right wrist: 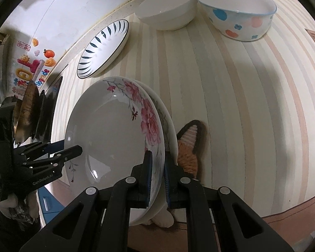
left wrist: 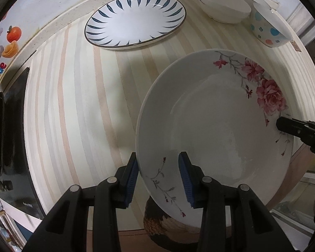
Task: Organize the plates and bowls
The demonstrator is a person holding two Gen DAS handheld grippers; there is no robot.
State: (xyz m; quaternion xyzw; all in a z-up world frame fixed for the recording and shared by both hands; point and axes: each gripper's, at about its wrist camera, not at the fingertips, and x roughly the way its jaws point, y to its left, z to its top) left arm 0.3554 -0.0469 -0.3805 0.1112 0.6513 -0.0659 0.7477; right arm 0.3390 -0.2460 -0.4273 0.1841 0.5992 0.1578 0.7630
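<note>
A white deep plate with pink flowers (left wrist: 210, 126) (right wrist: 111, 130) is carried between both grippers. My left gripper (left wrist: 158, 159) (right wrist: 67, 147) is shut on its near-left rim, one blue pad outside the rim and one inside the plate. Across from it, my right gripper (right wrist: 157, 154) (left wrist: 281, 125) is shut on the flowered rim. A second, similar plate (right wrist: 168, 113) lies right beneath, on a knitted cat-shaped mat (right wrist: 189, 147) (left wrist: 157, 220). Whether the two plates touch I cannot tell.
On the striped cloth (left wrist: 73, 105), a blue-leaf plate (left wrist: 134, 21) (right wrist: 103, 48) sits at the back. Stacked white bowls (left wrist: 224, 6) (right wrist: 168, 10) and a dotted bowl (left wrist: 268, 31) (right wrist: 239, 19) stand at the back right. A black cooktop (left wrist: 16, 136) with a pan (right wrist: 27, 113) is on the left.
</note>
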